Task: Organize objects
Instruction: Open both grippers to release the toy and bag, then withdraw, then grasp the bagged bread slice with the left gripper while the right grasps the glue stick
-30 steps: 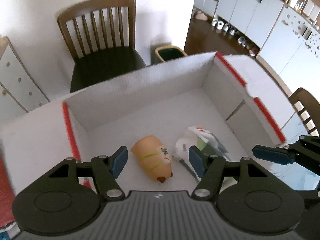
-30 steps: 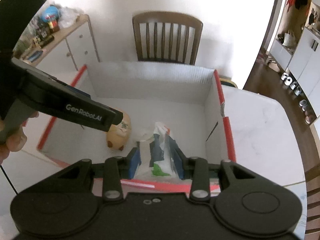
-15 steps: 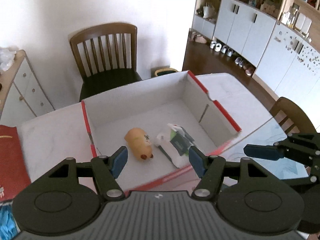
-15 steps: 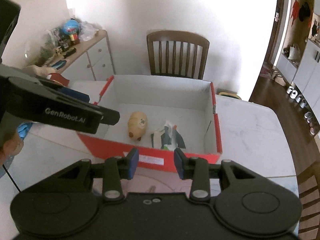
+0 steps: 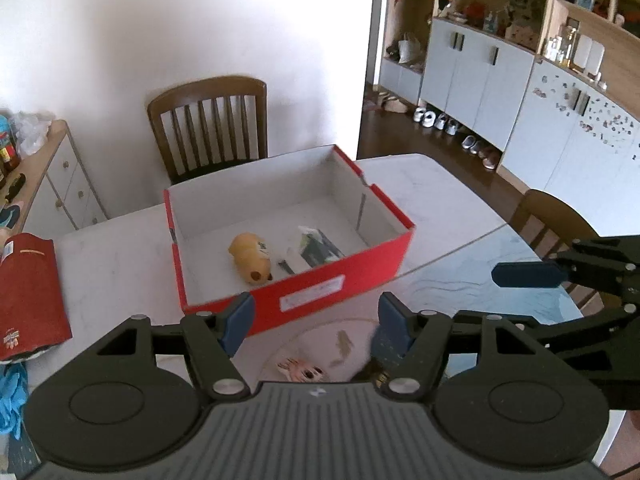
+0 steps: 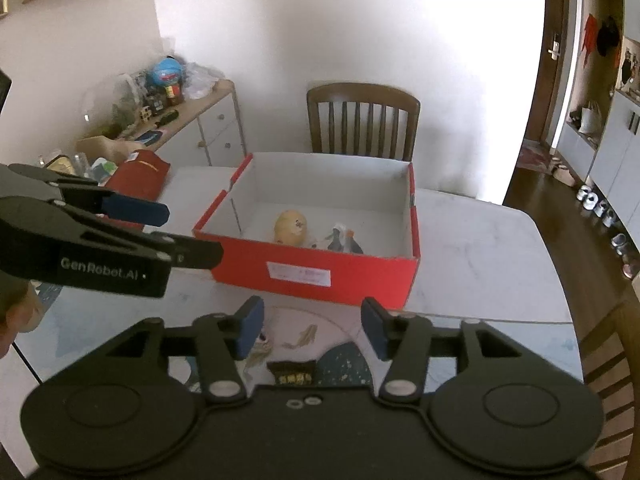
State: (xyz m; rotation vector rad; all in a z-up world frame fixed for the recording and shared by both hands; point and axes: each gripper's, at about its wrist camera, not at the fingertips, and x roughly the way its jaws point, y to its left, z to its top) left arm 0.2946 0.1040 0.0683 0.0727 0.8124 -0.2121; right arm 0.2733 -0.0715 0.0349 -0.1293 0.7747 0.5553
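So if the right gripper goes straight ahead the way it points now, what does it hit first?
Probably the red box's near wall: the open right gripper points at it, above the table. Depth is hard to judge.

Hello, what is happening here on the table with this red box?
A person holds two grippers above the table. The left gripper and the right gripper both have open jaws and hold nothing. In the red box lie a tan toy animal and a plastic packet. A few small items lie on the table in front of the box.
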